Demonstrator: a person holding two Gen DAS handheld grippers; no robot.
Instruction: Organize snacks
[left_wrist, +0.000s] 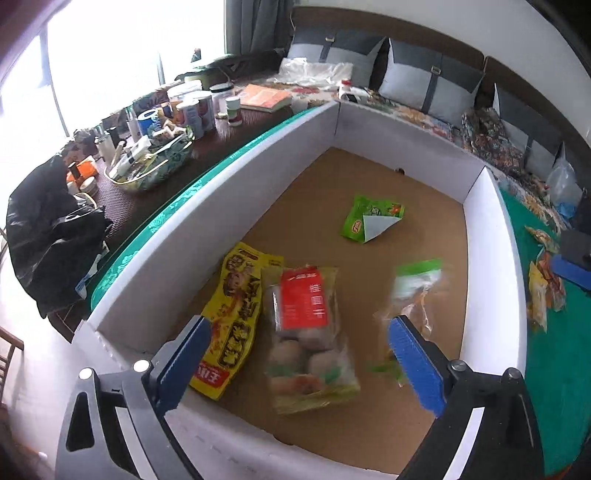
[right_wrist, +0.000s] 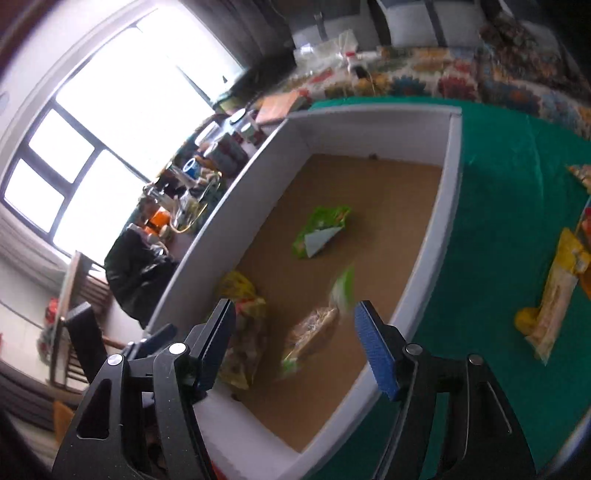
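Four snack packets lie in the white-walled box (left_wrist: 229, 206): yellow packet (left_wrist: 231, 317), red-labelled packet (left_wrist: 308, 332), green packet (left_wrist: 369, 219), clear green-topped bag (left_wrist: 415, 291), blurred. Left claw (left_wrist: 299, 365) spread, nothing gripped; right claw (right_wrist: 295, 347) likewise spread and empty above the box.

I note a large window (right_wrist: 92, 155) at left, dark-framed, blown out by daylight. Grey curtain (left_wrist: 258, 26) hangs beside it. Grey cushions (left_wrist: 428, 83) lean against a brown headboard (left_wrist: 406, 27) under a white wall (left_wrist: 498, 33). A cluttered dark side table (left_wrist: 159, 147) stands below the window; a wooden chair (right_wrist: 79, 317) nearby.
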